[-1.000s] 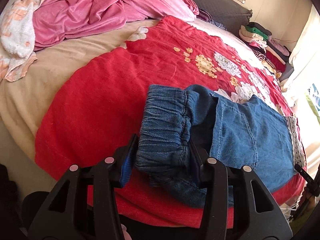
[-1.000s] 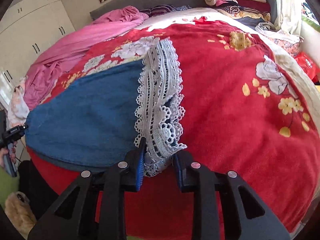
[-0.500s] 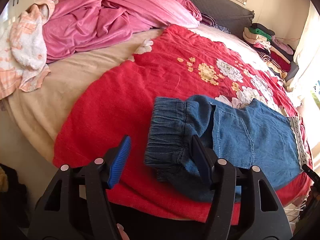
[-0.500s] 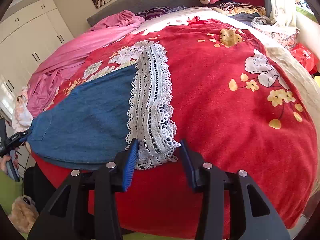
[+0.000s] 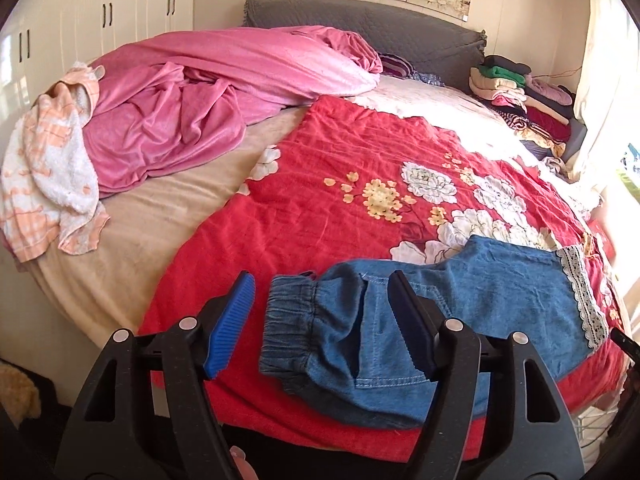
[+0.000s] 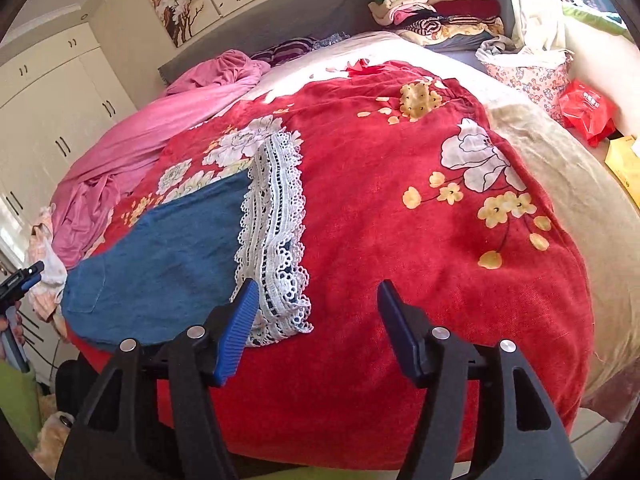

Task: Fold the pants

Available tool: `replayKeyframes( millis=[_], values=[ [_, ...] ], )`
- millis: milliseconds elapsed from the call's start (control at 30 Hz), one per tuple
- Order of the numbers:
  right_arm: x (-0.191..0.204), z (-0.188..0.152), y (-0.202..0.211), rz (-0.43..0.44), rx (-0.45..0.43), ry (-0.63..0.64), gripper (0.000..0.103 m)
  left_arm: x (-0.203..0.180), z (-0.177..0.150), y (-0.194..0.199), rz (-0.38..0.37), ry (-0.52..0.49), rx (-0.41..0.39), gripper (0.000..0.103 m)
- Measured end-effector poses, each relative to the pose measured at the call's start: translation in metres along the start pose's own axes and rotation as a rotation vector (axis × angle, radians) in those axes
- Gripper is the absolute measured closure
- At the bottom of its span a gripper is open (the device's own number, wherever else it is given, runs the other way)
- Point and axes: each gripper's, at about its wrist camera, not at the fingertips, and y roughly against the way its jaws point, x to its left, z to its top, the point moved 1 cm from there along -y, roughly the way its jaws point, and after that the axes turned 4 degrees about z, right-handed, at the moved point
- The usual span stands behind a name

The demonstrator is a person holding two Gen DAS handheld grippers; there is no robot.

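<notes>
- My left gripper [image 5: 320, 320] hangs with its jaws spread wide and nothing between them; the elastic waistband [image 5: 290, 320] lies just beyond, below the gap.
- The pants [image 5: 460, 312] lie flat near the front edge of the red floral blanket [image 5: 320, 184], waist on my left, lace hem [image 6: 276, 240] on my right, the legs apparently stacked one on the other.
- My right gripper [image 6: 314, 322] is likewise wide open and empty, its left finger just beside the lace hem.
- My judgement: the lengthwise fold looks done and the denim smoothed; bringing hem to waist is still left, so roughly halfway.
- Far right, a red bag [image 6: 586, 110] carries pale printing too small for me to read; I see no other label or brand.
</notes>
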Motion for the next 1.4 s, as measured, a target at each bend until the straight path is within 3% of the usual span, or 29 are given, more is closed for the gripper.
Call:
replayKeyframes(
  millis=[167,400,733,967,1400],
  values=[
    [0.013,0.009,0.011,0.014,-0.04,0.035,0.029,-0.046,0.024,-0.005,-0.069,-0.064,-0.026,0.041],
    [0.02,0.015,0.02,0.024,-0.077,0.058,0.027,-0.151,0.047,-0.032,-0.218,-0.221,-0.01,0.041],
    [0.013,0.003,0.004,0.021,-0.033,0.037,0.027,-0.273,0.033,-0.069,-0.324,-0.436,0.039,0.038],
    [0.012,0.0,-0.012,0.039,-0.007,0.009,0.027,-0.322,0.021,-0.09,-0.348,-0.522,0.062,0.036],
    [0.022,0.006,-0.044,0.061,0.047,-0.016,0.027,-0.368,0.008,-0.135,-0.463,-0.606,0.112,0.033]
  ],
)
